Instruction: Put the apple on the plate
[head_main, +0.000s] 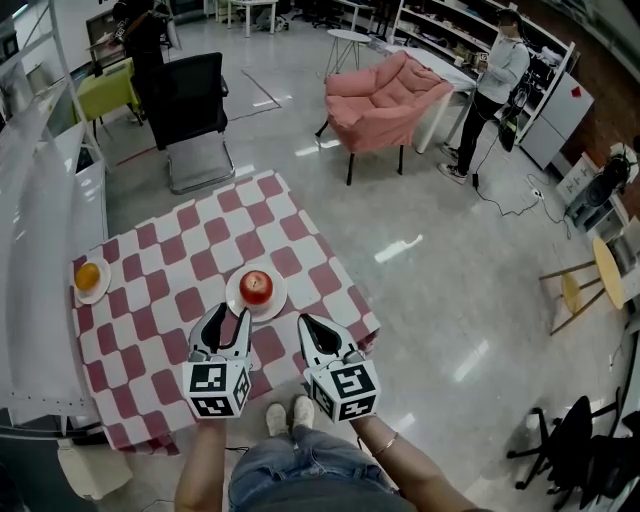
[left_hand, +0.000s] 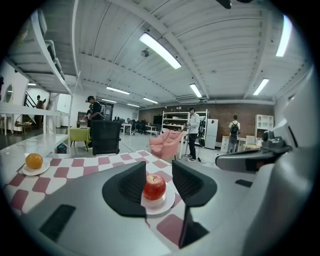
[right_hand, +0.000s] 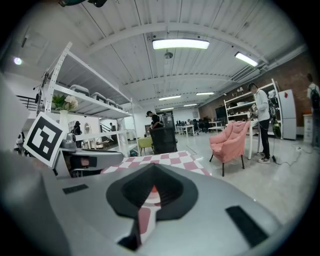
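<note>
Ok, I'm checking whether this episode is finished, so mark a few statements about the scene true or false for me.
1. The apple sits on the white plate. True.
2. The left gripper is clamped on the apple. False: its jaws stand apart and the apple lies beyond them, untouched.
3. The right gripper is shut with nothing in it. True.
4. The orange shares the apple's plate. False: it sits on its own small plate, apart from the apple.
</note>
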